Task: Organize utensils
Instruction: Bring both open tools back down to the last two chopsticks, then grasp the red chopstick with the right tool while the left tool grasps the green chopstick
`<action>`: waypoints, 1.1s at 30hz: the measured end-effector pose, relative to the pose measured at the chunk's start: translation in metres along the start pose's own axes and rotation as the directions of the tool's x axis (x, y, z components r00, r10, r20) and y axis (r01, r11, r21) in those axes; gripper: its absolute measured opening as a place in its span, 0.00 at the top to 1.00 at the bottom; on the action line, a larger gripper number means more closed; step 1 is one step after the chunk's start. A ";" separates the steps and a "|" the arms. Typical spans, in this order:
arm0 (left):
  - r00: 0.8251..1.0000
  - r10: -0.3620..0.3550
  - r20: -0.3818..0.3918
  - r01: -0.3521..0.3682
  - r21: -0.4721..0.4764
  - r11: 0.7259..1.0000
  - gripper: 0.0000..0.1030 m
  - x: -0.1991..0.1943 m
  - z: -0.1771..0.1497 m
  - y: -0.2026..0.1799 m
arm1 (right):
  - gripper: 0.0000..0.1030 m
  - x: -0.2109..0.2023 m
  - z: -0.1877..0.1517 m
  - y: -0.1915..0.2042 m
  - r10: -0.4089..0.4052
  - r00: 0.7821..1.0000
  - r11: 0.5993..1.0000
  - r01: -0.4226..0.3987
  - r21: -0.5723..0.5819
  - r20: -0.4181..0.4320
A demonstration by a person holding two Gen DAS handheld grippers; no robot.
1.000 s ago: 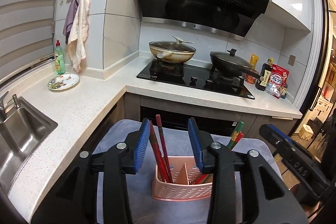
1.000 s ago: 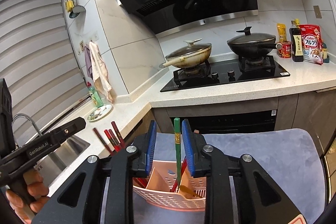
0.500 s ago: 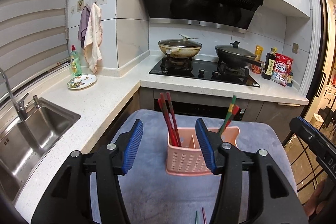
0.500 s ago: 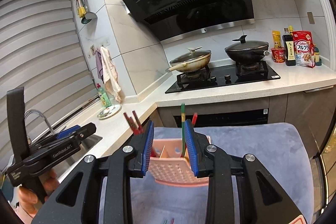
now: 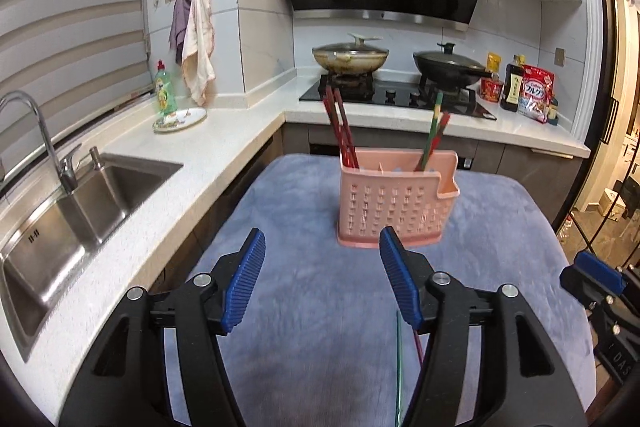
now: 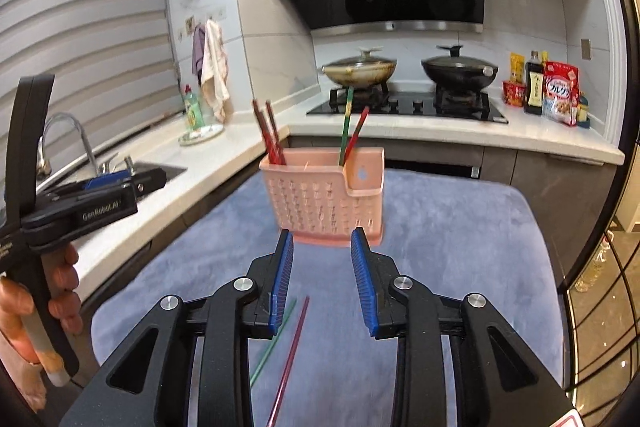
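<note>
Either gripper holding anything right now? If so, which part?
Nothing held. The left gripper is opening with nothing between its pads; the right gripper is open and empty. A green chopstick and pink chopstick lie loose on the mat.

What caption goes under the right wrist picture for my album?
Open right tool above two loose chopsticks on a blue mat, pink holder of chopsticks beyond.

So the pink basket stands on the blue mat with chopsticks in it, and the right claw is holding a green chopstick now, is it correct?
Not quite. In the right wrist view the right claw is empty; the green chopstick lies loose on the blue mat. The pink basket does stand there with chopsticks in it.
</note>
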State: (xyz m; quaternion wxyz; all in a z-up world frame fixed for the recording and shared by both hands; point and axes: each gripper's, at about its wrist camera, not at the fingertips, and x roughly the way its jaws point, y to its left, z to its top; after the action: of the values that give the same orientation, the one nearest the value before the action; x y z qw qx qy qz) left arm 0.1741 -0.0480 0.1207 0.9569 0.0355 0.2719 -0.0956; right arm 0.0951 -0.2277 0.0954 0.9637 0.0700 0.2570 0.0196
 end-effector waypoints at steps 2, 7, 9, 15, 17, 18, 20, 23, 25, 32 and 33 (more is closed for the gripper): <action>1.000 -0.002 -0.029 0.001 -0.008 1.000 0.45 -0.002 -0.018 0.003 | 0.71 -0.001 -0.021 0.004 0.018 0.999 1.000 -0.017 0.024 -0.039; 0.996 0.007 -0.093 -0.008 -0.016 1.000 0.45 -0.003 -0.059 0.007 | 0.71 -0.002 -0.068 0.014 0.025 0.994 0.998 -0.020 0.052 -0.109; 0.992 0.001 -0.128 -0.004 -0.021 1.000 0.45 -0.002 -0.076 0.010 | 0.71 -0.001 -0.084 0.020 0.025 0.990 0.998 -0.018 0.052 -0.140; 0.981 0.005 -0.194 -0.011 -0.029 1.000 0.45 -0.001 -0.112 0.013 | 0.71 0.001 -0.119 0.027 0.019 0.979 0.999 -0.010 0.043 -0.205; 0.978 0.010 -0.208 -0.016 -0.027 1.000 0.45 -0.001 -0.121 0.013 | 0.71 0.002 -0.129 0.029 0.021 0.974 0.999 -0.011 0.045 -0.224; 0.977 0.009 -0.215 -0.015 -0.026 1.000 0.45 -0.001 -0.125 0.013 | 0.71 0.003 -0.134 0.030 0.019 0.973 0.999 -0.009 0.044 -0.231; 0.973 0.004 -0.233 -0.011 -0.026 1.000 0.45 0.000 -0.133 0.013 | 0.71 0.004 -0.140 0.031 0.017 0.970 0.999 -0.007 0.041 -0.243; 0.966 0.002 -0.258 -0.007 -0.016 1.000 0.45 0.000 -0.145 0.010 | 0.71 0.008 -0.150 0.035 0.017 0.964 0.999 -0.008 0.036 -0.264; 0.963 0.001 -0.270 -0.004 -0.012 1.000 0.45 0.001 -0.150 0.008 | 0.71 0.010 -0.155 0.035 0.017 0.961 0.999 -0.008 0.035 -0.275; 0.952 0.003 -0.306 -0.004 -0.004 1.000 0.45 0.002 -0.165 0.005 | 0.71 0.019 -0.167 0.039 0.026 0.952 0.999 -0.012 0.047 -0.304; 0.951 0.004 -0.309 -0.005 -0.003 1.000 0.45 0.002 -0.167 0.004 | 0.71 0.020 -0.168 0.040 0.025 0.952 0.999 -0.012 0.045 -0.306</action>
State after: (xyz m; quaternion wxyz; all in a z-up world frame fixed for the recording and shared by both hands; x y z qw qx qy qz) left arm 0.0913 -0.0241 -0.0224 0.9029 0.0489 0.4183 -0.0863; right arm 0.0283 -0.1658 -0.0530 0.9102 0.0891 0.4031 0.0338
